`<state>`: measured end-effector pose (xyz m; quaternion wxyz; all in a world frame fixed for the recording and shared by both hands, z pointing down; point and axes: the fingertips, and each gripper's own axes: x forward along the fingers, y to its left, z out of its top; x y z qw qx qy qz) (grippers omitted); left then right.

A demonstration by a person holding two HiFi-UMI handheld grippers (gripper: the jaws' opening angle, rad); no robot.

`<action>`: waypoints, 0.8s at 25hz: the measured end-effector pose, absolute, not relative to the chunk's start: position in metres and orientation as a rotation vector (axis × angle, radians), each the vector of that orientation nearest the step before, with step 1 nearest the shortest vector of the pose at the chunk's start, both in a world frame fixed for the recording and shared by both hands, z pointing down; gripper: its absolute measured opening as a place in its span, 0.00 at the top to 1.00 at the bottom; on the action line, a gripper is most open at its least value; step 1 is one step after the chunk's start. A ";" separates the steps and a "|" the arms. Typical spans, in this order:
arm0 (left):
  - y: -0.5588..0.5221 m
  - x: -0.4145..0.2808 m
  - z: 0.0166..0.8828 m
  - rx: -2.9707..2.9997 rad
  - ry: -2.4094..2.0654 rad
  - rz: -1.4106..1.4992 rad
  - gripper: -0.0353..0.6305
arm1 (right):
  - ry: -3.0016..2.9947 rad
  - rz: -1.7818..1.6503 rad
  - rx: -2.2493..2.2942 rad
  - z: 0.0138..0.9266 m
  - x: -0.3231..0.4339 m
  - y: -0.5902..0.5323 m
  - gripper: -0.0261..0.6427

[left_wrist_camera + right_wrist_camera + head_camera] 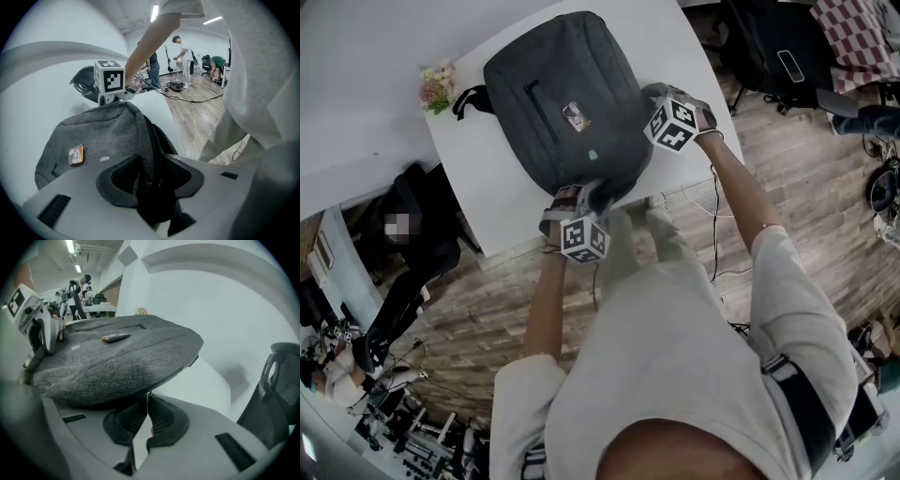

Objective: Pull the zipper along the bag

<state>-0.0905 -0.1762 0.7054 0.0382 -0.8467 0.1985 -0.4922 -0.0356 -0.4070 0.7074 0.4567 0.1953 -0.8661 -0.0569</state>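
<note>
A dark grey backpack (562,103) lies flat on the white table (487,197), a small badge (575,115) on its front. My left gripper (589,197) is at the bag's near end. In the left gripper view its jaws (150,176) are clamped on a thick fold of the bag's edge (149,140) beside the zipper line. My right gripper (652,94) is at the bag's right side. In the right gripper view the right gripper (146,401) is shut, with the small metal zipper pull (147,394) pinched at the tips under the bag's rim (112,362).
A small bunch of flowers (438,84) stands at the table's far left corner. A dark chair (422,234) is left of the table, and another black chair (276,390) stands beyond the bag. Cables (712,216) trail over the wooden floor. People stand far off.
</note>
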 end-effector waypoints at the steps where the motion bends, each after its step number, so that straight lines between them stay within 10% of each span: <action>1: -0.177 -0.091 0.706 -2.601 0.620 -1.512 0.70 | -2.086 -0.165 0.491 0.710 -0.031 -0.407 0.93; 20: -0.182 -0.096 0.708 -2.714 0.742 -1.528 0.69 | -1.695 -0.312 0.408 0.722 0.006 -0.316 0.94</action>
